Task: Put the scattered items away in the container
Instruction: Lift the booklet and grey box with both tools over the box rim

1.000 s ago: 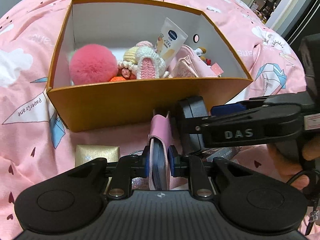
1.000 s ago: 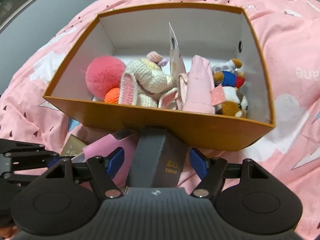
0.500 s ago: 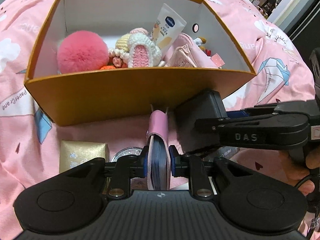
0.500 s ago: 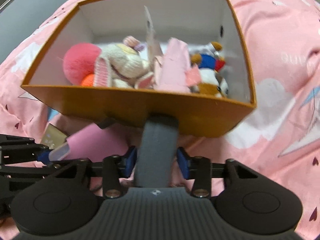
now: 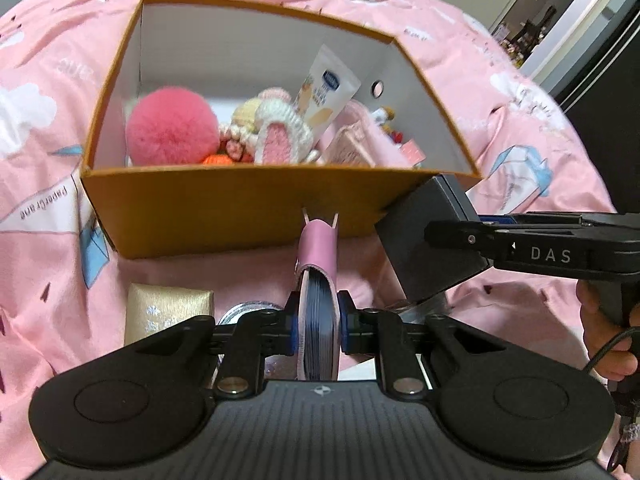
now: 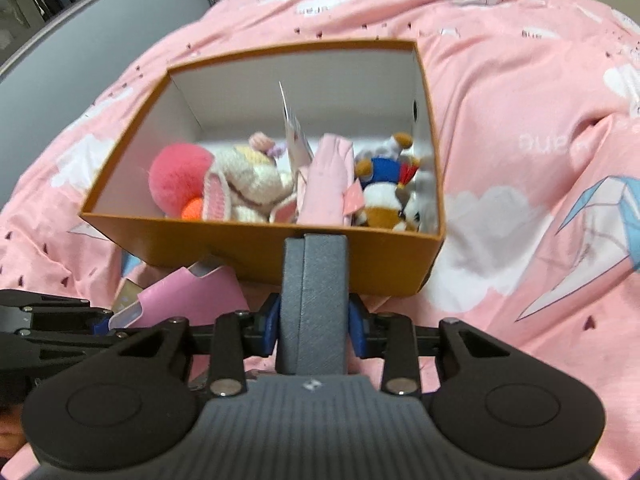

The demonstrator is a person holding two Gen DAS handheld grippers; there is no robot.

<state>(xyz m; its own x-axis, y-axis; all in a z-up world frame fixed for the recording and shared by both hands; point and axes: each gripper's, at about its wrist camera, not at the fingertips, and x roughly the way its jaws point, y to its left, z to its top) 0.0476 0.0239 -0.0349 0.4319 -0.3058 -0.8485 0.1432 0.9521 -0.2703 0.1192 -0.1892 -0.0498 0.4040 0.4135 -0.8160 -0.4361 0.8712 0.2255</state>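
Here both grippers carry something just short of the orange box (image 5: 208,212), which sits on a bed under a pink duvet (image 6: 520,92) printed with clouds and paper cranes. The left gripper (image 5: 318,320) has its jaws closed tight on a pink card holder (image 5: 318,256), held on edge so that its dark stacked inner leaves face the camera; the holder's far end reaches toward the middle of the box's near wall. The right gripper (image 6: 313,326) has its jaws clamped on the sides of a dark grey box (image 6: 313,300), which stands upright between them, its far end level with the near wall of the orange box, toward the right corner.

Inside the orange box lie a pink pompom (image 5: 172,128) at the left, a crocheted bunny (image 6: 244,188) beside it, a cream tube (image 5: 326,94) leaning upright in the middle, a pink pouch (image 6: 326,184) and a small plush toy (image 6: 386,192) at the right.

On the duvet near the left gripper rests a gold gift box (image 5: 166,308), with a round silver lid (image 5: 250,308) just to its right, partly hidden by the gripper.
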